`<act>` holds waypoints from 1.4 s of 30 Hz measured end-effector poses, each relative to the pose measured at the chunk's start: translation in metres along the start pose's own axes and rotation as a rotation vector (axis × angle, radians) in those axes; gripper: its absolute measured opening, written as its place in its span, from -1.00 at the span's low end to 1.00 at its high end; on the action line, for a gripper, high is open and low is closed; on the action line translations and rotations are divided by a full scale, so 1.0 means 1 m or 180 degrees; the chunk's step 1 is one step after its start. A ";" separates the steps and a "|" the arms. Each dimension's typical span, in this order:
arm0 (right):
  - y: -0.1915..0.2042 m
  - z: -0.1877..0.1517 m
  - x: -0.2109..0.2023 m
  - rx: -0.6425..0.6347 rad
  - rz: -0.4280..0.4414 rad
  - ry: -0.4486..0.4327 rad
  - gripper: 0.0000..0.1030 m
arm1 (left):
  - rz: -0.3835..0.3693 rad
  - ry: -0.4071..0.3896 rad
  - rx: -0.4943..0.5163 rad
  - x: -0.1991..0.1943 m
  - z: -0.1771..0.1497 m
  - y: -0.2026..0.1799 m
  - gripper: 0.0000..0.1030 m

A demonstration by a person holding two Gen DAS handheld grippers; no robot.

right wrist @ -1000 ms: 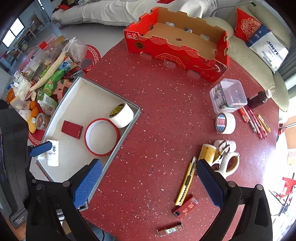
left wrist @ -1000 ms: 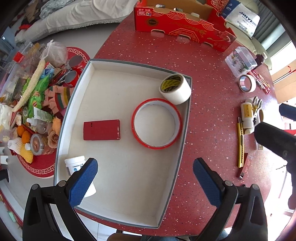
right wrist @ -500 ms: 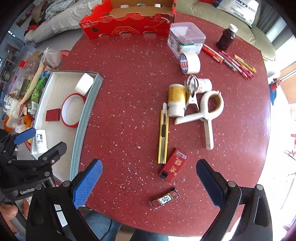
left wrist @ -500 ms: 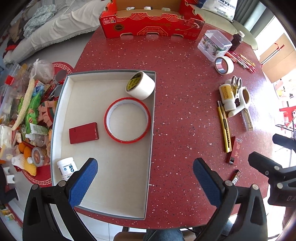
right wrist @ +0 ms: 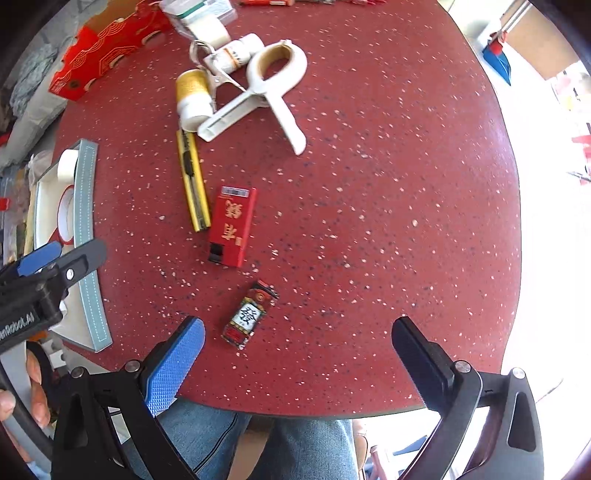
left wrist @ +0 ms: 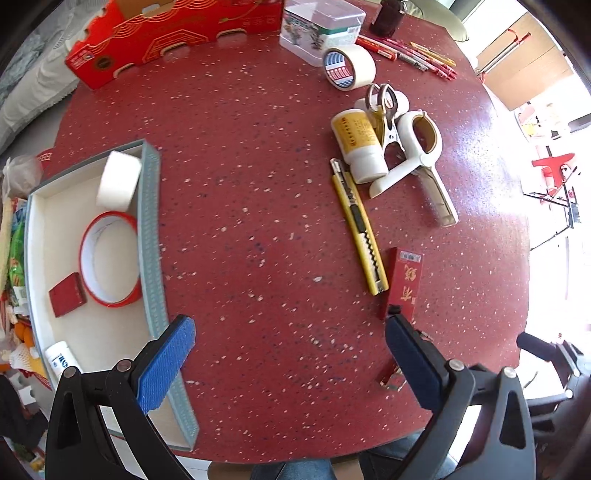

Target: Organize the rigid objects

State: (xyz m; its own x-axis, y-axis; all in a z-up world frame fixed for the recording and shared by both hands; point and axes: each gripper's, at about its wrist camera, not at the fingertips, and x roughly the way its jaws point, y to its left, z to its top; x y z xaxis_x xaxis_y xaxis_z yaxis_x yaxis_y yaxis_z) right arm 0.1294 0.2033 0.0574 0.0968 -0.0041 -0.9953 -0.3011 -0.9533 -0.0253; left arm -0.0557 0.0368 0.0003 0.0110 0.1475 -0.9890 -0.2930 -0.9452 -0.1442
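While both grippers hang above the near edge of the red speckled table [left wrist: 258, 155], their jaws are spread wide and hold nothing: the left gripper [left wrist: 290, 354] sits just right of the grey tray [left wrist: 149, 221], and the right gripper [right wrist: 299, 354] hovers farther right of the tray, over a small red and black lighter [right wrist: 249, 314] that lies on the table near its blue left finger [right wrist: 177, 365]. Inside the tray lie a white tape roll [left wrist: 118, 179] at the far end, a red tape ring [left wrist: 109, 254] touching the right wall, a small red box [left wrist: 67, 294] just left of the ring, and a white bottle [left wrist: 61, 360] in the near corner. To the right of the tray, well apart from it, a yellow box cutter [left wrist: 360, 229] lies beside a red packet [right wrist: 232, 225], and beyond them a white bottle with a yellow label [left wrist: 360, 144], a pair of scissors [left wrist: 384, 110] and a white tape dispenser [left wrist: 417, 155] are clustered together. Farther back stand another tape roll [left wrist: 349, 68], a clear plastic box [left wrist: 319, 27] and a red cardboard box [left wrist: 162, 40]. A person's hand [right wrist: 22, 391] grips the left gripper's handle, and blue jeans [right wrist: 258, 443] show below the table edge.
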 end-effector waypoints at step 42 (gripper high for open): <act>0.027 0.077 0.073 0.0515 -0.0240 -0.0034 0.99 | 0.0363 -0.0033 -0.0178 0.031 0.045 0.004 1.00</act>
State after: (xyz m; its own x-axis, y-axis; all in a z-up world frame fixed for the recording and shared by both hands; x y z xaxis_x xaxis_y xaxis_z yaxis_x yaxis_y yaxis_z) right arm 0.0551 0.2009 -0.0231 0.1151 0.0694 -0.9909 -0.4421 -0.8897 -0.1137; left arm -0.0998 0.0511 -0.0294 -0.0295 0.0408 -0.9987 -0.2380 -0.9707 -0.0326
